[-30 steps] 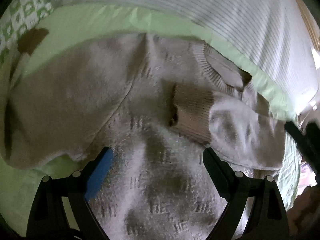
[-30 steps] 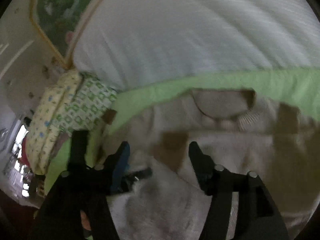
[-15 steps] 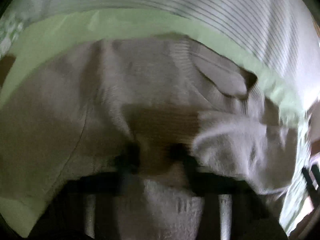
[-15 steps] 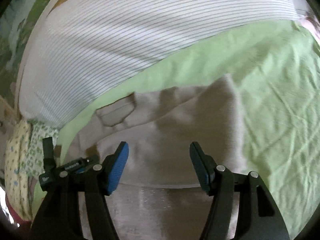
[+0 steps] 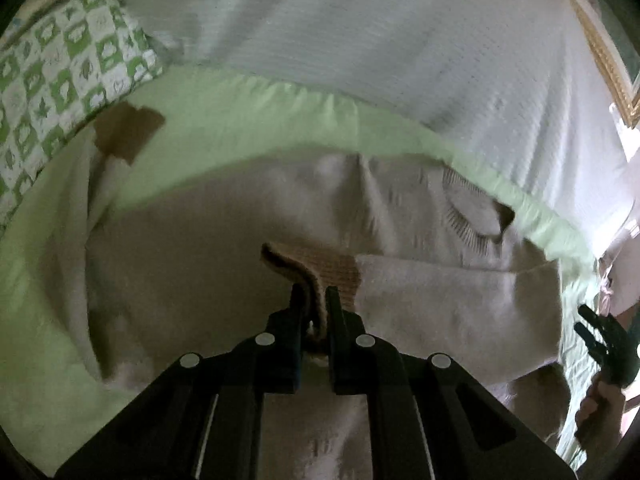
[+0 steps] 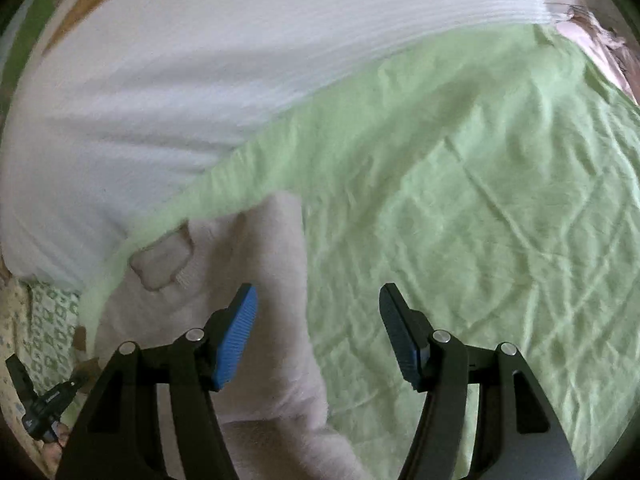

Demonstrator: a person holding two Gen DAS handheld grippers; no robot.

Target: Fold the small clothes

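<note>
My left gripper [image 5: 311, 300] is pinched tight on the brown ribbed cuff [image 5: 320, 270] of the beige sweater [image 5: 208, 264], which lies spread on the green sheet [image 5: 248, 120]. My right gripper [image 6: 318, 320] hangs half open and empty above the sweater's edge. The thin bite on the cuff could slip if I pull hard, dragging the whole sweater askew toward the striped pillow [image 5: 360, 40].
</note>
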